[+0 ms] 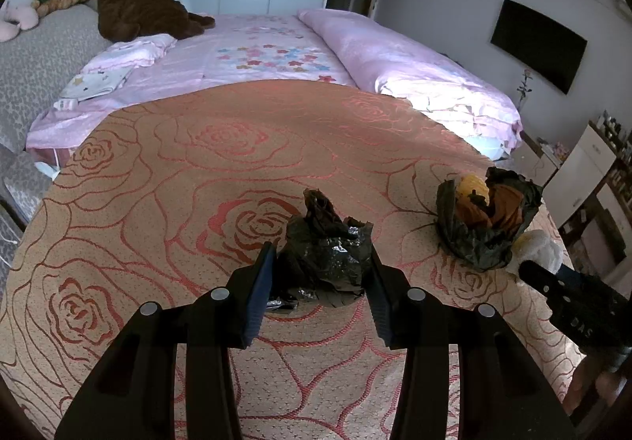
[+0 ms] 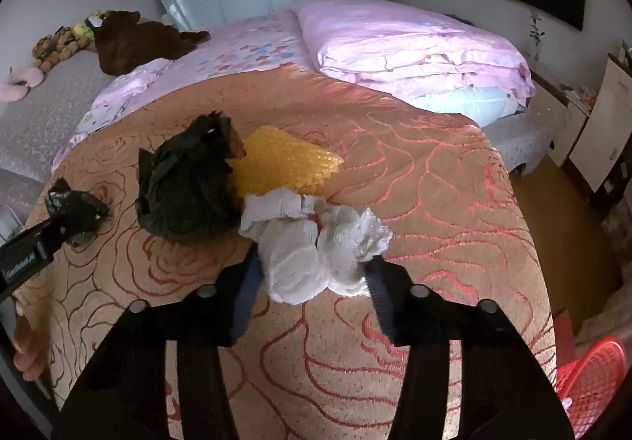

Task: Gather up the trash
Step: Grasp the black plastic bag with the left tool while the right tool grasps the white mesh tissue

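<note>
- Black wad (image 1: 322, 242): small crumpled black plastic, lying on the rose cover (image 1: 197, 147), near-left part of the bed end. Left gripper (image 1: 322, 274) has it between its fingers, pads on both flanks; wad seems to sit on the cover yet, so I'd say closed on it or v. nearly, not lifted.
- White wad (image 2: 312, 242): crumpled tissue/gauze, near-centre in right wrist view. Right gripper (image 2: 312, 282) straddles it, fingers against its sides; looks gripped, also resting on the cover.
- Black bag (image 2: 185, 187): bigger, open-topped, between the two wads, touching the white one. Orange stuff shows inside it in left wrist view.
- Yellow pad (image 2: 284, 163): bubble-wrap-like piece just behind/right of the bag, part tucked under or into it; can't tell which.
- Red basket (image 2: 592, 380): on the floor, near right of the bed, prob. the bin. Nothing seen in it from here.
- Progress, my read: early. 2 pcs in hand, none binned as far as shown; bag + yellow pad untouched.
- Left to do: lift both wads, carry right to the basket, drop, come back for the other 2.
</note>
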The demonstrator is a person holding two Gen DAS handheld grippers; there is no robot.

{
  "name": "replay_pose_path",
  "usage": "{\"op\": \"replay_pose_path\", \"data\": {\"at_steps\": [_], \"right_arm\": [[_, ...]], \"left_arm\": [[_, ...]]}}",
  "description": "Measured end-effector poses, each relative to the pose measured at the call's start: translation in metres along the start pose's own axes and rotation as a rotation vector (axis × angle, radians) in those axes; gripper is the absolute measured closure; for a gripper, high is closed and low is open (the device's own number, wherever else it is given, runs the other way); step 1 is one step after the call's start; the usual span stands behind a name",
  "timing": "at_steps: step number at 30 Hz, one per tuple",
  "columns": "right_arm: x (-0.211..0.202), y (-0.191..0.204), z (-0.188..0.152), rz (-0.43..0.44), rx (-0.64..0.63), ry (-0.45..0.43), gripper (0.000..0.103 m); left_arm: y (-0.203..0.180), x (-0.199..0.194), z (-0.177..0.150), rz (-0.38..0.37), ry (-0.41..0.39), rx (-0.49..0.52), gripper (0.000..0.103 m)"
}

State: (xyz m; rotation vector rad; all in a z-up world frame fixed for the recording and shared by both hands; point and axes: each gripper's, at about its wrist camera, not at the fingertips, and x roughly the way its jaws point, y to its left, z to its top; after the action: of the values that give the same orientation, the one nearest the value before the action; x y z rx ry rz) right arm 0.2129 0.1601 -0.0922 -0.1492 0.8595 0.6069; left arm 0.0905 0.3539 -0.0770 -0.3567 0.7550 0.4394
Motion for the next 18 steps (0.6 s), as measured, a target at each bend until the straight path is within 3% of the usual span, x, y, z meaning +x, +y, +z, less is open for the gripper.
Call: {"op": "replay_pose_path", "data": {"at_steps": [18], "right_arm": [[-0.042, -0.023, -0.049, 0.029, 0.087, 0.004, 0.061]], "left_arm": [[-0.030, -0.022, -0.014, -0.007, -0.046, 0.093, 0.061]]}}
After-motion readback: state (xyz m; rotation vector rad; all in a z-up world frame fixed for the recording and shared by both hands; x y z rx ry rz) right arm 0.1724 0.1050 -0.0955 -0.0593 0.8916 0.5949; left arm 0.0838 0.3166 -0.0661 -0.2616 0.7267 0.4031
